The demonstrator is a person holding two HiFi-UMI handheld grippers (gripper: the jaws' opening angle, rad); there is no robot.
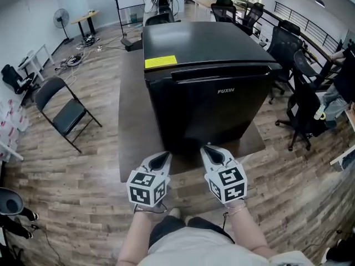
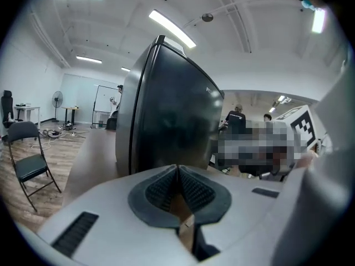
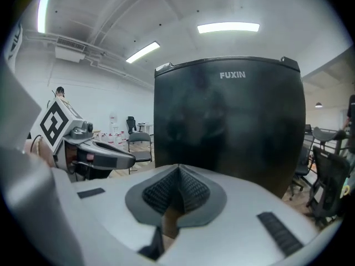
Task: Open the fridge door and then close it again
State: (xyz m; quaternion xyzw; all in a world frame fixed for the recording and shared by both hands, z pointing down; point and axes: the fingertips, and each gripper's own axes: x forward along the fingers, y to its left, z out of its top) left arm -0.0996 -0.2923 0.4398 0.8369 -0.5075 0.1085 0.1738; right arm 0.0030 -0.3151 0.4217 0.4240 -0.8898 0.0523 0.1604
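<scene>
**A:** Where did the fridge stand?

**B:** The compact glossy black fridge (image 1: pixel 208 101) sat on the low brown desk (image 1: pixel 132 126) with its door shut. Both claws hung just in front of that door, low down, touching nothing.

**A:** And the jaws?

**B:** The left claw (image 1: pixel 164 156) and the right claw (image 1: pixel 206 147) were each pinched fully together, with nothing between the pads.

**A:** How best to open it?

**B:** I'd judge one claw should rise to the long recessed grip (image 1: pixel 222 71) along the door's top edge. It should hook in behind it and pull in a steady arc, so the fridge wouldn't slide on the desk. I couldn't tell which side held the hinge.

**A:** The count?

**B:** One fridge, one desk, two claws, one yellow label (image 1: pixel 160 62) on the fridge's top, and one grey folding chair (image 1: pixel 62 112) left of the fridge.
</scene>
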